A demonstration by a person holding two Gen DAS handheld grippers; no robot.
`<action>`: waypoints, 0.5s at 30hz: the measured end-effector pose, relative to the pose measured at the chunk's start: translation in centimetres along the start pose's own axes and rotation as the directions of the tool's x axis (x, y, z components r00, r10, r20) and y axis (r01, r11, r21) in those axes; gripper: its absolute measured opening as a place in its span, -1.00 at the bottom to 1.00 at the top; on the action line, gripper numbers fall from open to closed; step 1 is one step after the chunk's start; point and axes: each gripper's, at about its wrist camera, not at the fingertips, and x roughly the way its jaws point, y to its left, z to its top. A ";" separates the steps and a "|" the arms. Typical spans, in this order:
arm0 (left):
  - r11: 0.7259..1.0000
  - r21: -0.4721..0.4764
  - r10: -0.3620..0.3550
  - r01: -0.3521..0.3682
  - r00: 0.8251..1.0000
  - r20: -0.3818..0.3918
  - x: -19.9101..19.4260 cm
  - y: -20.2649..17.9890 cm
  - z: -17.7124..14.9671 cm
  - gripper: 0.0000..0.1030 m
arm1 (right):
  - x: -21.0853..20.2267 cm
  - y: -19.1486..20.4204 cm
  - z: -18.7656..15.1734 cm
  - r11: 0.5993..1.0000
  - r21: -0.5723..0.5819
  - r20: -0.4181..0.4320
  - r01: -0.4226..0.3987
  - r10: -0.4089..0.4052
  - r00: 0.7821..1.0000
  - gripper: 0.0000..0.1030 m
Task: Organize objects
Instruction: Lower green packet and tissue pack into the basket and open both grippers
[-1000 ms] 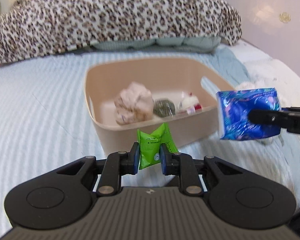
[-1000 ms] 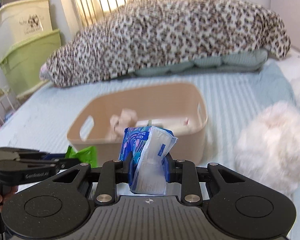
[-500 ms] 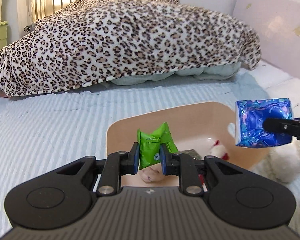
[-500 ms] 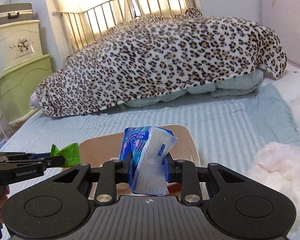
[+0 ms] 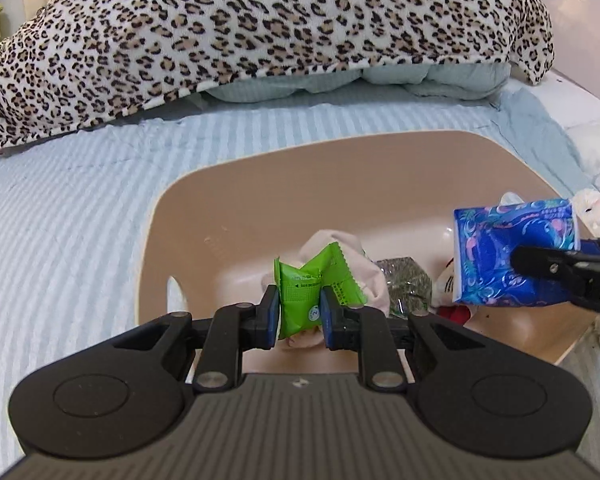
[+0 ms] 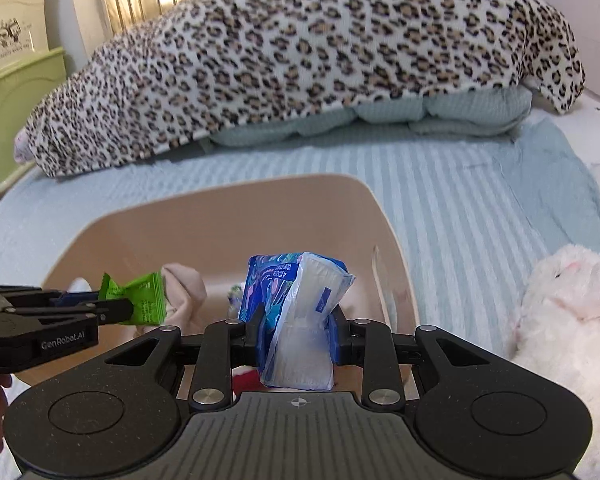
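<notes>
**Both packets hang over the bin**

The left gripper (image 5: 299, 314) is clamped on the green packet (image 5: 314, 290), and the right gripper (image 6: 294, 338) on the blue tissue pack (image 6: 296, 312). Both hover directly above the beige bin (image 5: 260, 184), so release means straight down.

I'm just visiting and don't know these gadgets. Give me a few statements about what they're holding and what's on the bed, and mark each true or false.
1. The left hand-held gripper clamps a green packet. True.
2. The right hand-held gripper is open with nothing in it. False: it is shut on a blue tissue pack.
3. Both held items hang over the beige bin. True.
4. The bin holds nothing yet. False: a pinkish cloth bundle and a dark mesh pouch already lie in it.
5. A striped quilt covers the pillows. False: a leopard-print blanket covers them.
</notes>
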 end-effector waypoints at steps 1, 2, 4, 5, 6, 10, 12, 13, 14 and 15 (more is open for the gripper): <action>1.000 0.000 0.003 -0.003 1.000 -0.001 -0.1 -0.2 0.0 -0.51 | 0.1 0.1 -0.2 1.000 -0.007 0.002 0.006 -0.006 1.000 -0.43; 1.000 0.005 0.003 -0.003 1.000 0.004 -0.1 -0.1 0.0 -0.39 | 0.1 0.1 -0.2 1.000 -0.009 0.002 0.004 -0.004 1.000 -0.40; 0.999 0.026 0.022 -0.022 1.000 0.014 -0.5 -0.6 0.0 0.13 | -0.1 0.1 -0.3 1.000 -0.010 0.001 -0.003 0.003 1.000 -0.14; 0.999 0.034 0.033 -0.034 0.999 0.031 -0.9 -0.8 0.0 0.52 | -0.4 0.1 -0.3 1.000 -0.009 0.010 -0.002 0.002 1.000 -0.09; 0.998 0.034 0.042 -0.044 0.997 0.060 -1.5 -0.9 0.0 0.63 | -0.9 0.1 -0.2 1.000 -0.009 0.024 -0.001 0.001 1.000 -0.02; 0.998 0.012 0.054 -0.055 0.994 0.096 -3.7 -0.6 0.1 0.81 | -3.2 0.2 0.2 1.000 -0.014 0.069 -0.008 0.009 0.998 0.55; 0.999 0.008 0.052 -0.053 0.994 0.098 -4.7 -0.3 0.0 0.81 | -4.3 0.5 0.4 0.999 -0.033 0.072 -0.012 0.014 0.997 0.64; 0.998 0.010 0.056 -0.057 0.993 0.100 -5.2 -0.2 -0.1 0.81 | -4.9 0.7 0.5 0.999 -0.044 0.075 -0.010 0.013 0.997 0.76; 0.998 0.012 0.059 -0.061 0.993 0.102 -5.8 -0.2 -0.2 0.81 | -5.6 0.9 0.6 0.999 -0.052 0.082 -0.010 0.014 0.997 0.85; 0.998 0.013 0.061 -0.063 0.993 0.104 -6.3 -0.1 -0.3 0.81 | -6.2 1.0 0.5 0.998 -0.058 0.091 -0.011 0.017 0.996 0.89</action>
